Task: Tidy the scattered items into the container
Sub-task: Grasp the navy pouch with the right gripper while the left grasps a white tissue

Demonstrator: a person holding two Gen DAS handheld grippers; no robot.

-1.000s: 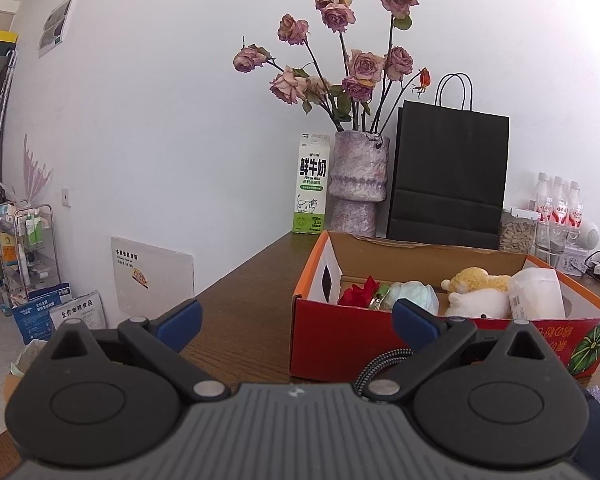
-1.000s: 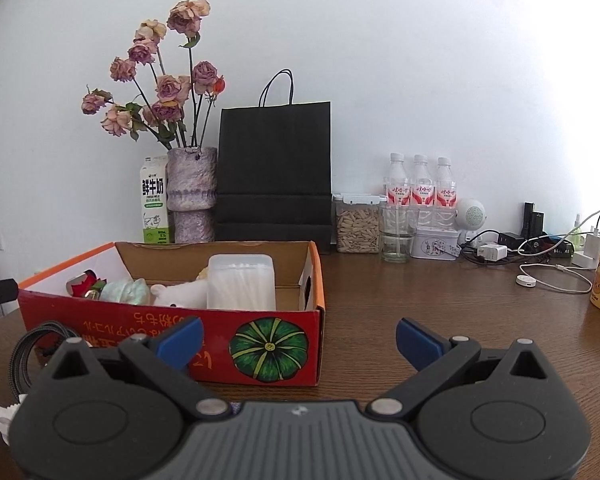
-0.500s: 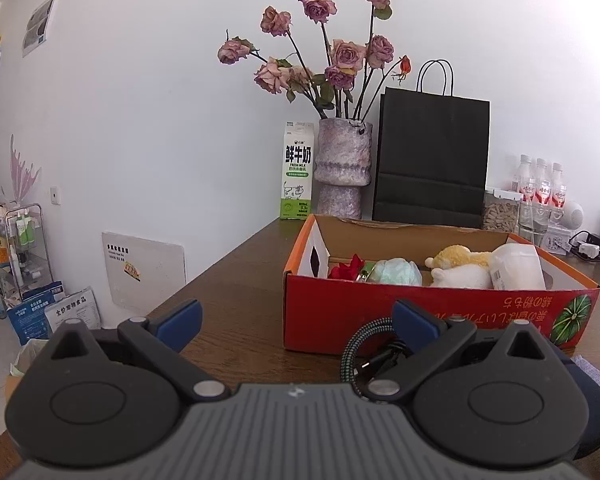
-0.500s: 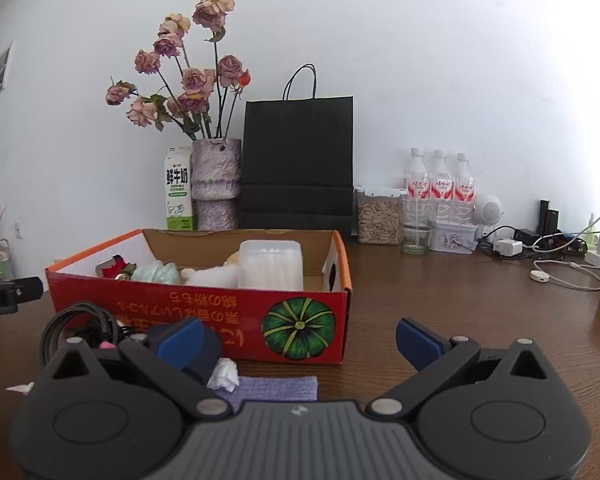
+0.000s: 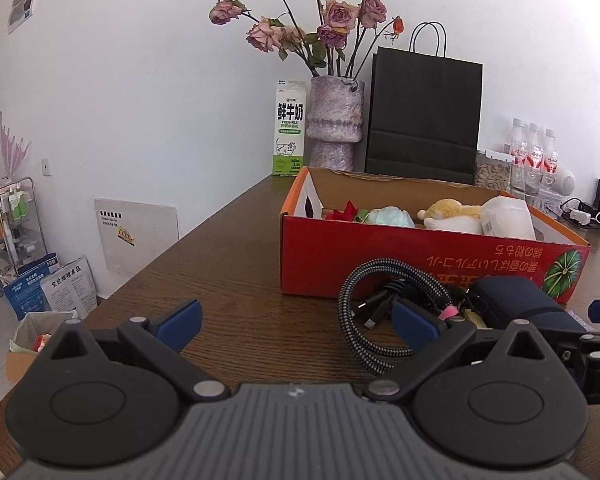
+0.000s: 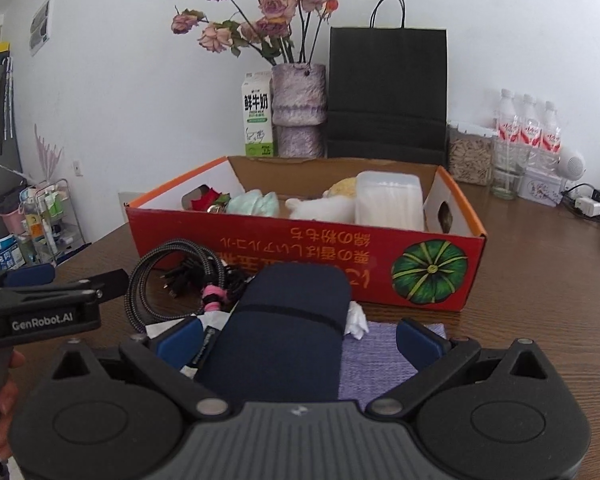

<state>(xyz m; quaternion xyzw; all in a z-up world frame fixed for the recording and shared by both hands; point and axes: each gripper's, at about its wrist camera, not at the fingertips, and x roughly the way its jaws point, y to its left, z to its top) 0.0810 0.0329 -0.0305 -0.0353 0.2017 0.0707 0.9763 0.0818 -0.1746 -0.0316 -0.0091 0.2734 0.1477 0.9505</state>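
A red cardboard box (image 5: 420,260) (image 6: 300,252) stands on the wooden table and holds a plush toy, a clear tub, a pale green item and a red flower. In front of it lie a coiled braided cable (image 5: 380,308) (image 6: 172,280), a dark blue pouch (image 6: 288,320) (image 5: 516,300), a purple cloth (image 6: 380,356) and a crumpled white tissue (image 6: 356,320). My left gripper (image 5: 296,320) is open over bare table, its right finger beside the cable. My right gripper (image 6: 300,336) is open with the pouch between its fingers, not clamped.
A vase of dried roses (image 5: 336,120), a milk carton (image 5: 290,128) and a black paper bag (image 5: 424,116) stand behind the box. Water bottles (image 6: 528,128), a seed jar (image 6: 468,152) and chargers with cables sit at the back right. The table's left edge drops to the floor.
Both grippers have lowered and tilted down toward the table. The cable, pouch and cloth have come into view, and the pouch now lies between my right fingers.
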